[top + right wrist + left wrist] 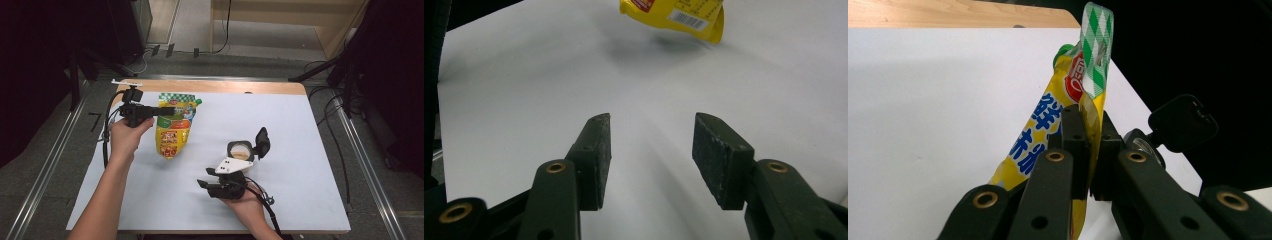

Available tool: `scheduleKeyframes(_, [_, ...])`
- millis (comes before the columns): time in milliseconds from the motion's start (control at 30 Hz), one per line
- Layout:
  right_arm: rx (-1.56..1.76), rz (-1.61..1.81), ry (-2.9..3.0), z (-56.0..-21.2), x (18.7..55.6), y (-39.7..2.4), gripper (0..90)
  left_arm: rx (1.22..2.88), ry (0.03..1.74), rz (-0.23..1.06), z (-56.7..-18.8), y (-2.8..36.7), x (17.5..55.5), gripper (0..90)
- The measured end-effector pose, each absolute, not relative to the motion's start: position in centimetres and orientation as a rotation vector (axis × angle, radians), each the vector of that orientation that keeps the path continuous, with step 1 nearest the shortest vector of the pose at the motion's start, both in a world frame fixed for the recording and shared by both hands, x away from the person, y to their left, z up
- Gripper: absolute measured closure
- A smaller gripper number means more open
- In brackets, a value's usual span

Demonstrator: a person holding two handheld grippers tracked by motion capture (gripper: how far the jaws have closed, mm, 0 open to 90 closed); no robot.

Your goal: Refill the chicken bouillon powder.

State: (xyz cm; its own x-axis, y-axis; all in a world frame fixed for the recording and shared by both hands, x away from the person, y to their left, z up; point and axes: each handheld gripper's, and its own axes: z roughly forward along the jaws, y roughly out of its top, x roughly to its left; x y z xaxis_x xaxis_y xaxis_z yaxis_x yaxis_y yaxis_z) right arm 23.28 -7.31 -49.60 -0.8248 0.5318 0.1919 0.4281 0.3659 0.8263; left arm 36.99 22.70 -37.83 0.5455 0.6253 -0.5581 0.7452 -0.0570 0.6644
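- The table (300, 150) is the biggest thing here, with a white sheet over most of it and a strip of bare wood (210, 87) left showing along the far edge.
- On the left part of the sheet there's a yellow pouch (173, 131) with a green-and-white checked top and a green cap. From above, its bottom end points toward the person and its top toward the far edge. In the left gripper view it's clearly tilted up off the sheet, top end highest.
- The left gripper (159, 111) comes in from the pouch's left side, and its jaws are clamped tight on the pouch's upper edge. You can see the film squeezed flat between the pads (1075, 135) in its own view.
- The right gripper (204, 184) sits low near the front edge, well apart from the pouch, in the person's right hand (245, 202). Its jaws stand about halfway apart with just bare sheet between them.
- Just beyond that gripper is a small round container (240, 149) with a flipped-open black lid (262, 142) and something pale tan inside. Can't tell what it is.
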Motion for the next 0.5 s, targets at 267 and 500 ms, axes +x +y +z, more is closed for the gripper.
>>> scheduleKeyframes(267, [0.878, 1.473, 2.487, -49.3, 23.3, -7.6, 51.3, 1.762, 1.128, -0.138, -38.1, 23.1, 36.4, 87.5])
scheduleKeyframes(500, [0.867, 1.488, 2.476, -48.9, 23.4, -7.7, 51.3, 1.769, 1.130, -0.132, -38.1, 23.7, 35.3, 85.4])
